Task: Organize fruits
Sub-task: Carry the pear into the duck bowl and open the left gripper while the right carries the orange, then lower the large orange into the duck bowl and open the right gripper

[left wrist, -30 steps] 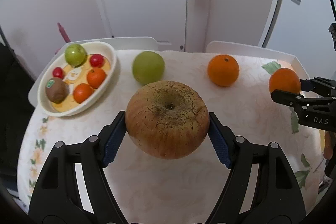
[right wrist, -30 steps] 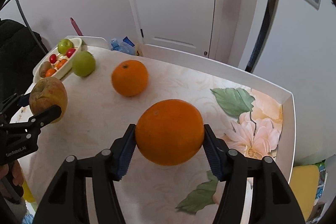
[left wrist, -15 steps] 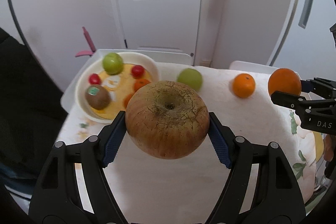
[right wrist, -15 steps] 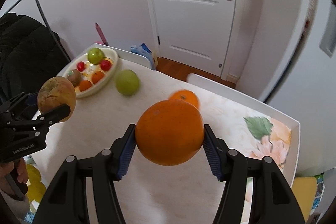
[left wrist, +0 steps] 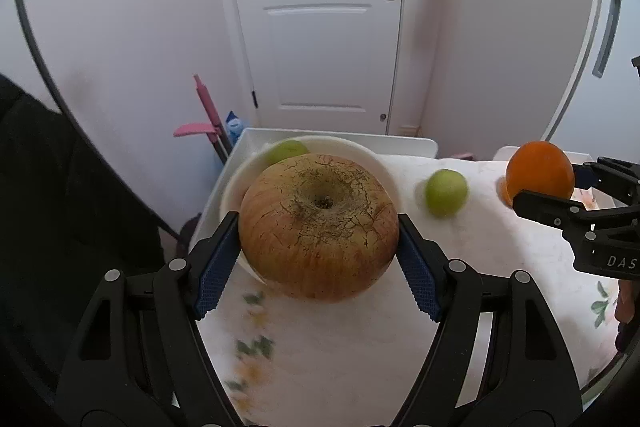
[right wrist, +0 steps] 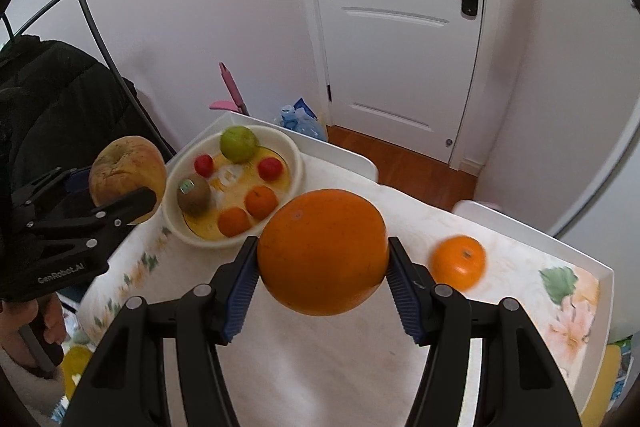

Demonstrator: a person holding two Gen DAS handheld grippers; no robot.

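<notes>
Apple [left wrist: 319,227] sits clamped in your left gripper [left wrist: 319,259], its stem pit facing the camera, above the bowl [left wrist: 376,163]; "DAS" shows on the right gripper [left wrist: 576,195]. From the right wrist, your right gripper [right wrist: 322,277] squeezes the orange [right wrist: 322,257] above the table [right wrist: 340,367]; "GenRobot.AI" marks the left gripper [right wrist: 120,195].

Orange [right wrist: 322,259] in right claw [right wrist: 322,281], apparently aloft
</notes>
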